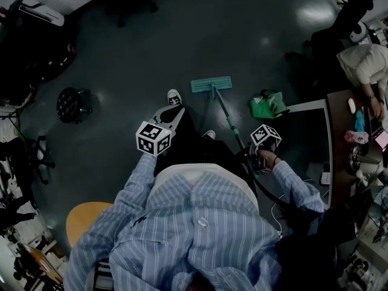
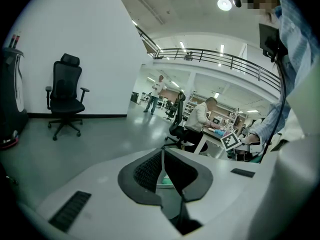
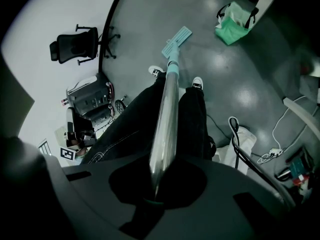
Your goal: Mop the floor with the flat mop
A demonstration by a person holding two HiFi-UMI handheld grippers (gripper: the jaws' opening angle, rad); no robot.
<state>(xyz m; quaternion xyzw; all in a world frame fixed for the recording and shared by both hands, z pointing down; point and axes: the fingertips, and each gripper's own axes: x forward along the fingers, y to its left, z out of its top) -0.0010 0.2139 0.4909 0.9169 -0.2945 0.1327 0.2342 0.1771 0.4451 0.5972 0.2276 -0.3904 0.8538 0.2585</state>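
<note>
The flat mop's teal head [image 1: 211, 85] lies flat on the dark floor ahead of the person's shoes. Its handle [image 1: 230, 121] slants back to my right gripper [image 1: 259, 157], which is shut on it. In the right gripper view the silver handle [image 3: 166, 114] runs from between the jaws [image 3: 155, 189] down to the mop head [image 3: 176, 40]. My left gripper [image 1: 171, 116] hangs over the person's left leg, away from the mop. Its dark pads [image 2: 145, 170] meet with nothing held, and my left gripper [image 2: 163, 166] points level across the room.
A green bag [image 1: 268, 105] sits on the floor to the right of the mop head. A desk [image 1: 337, 144] with clutter and a seated person [image 1: 364, 65] are at the right. A black round stool [image 1: 74, 103], a wooden seat [image 1: 85, 220] and an office chair [image 2: 66, 101] stand at the left.
</note>
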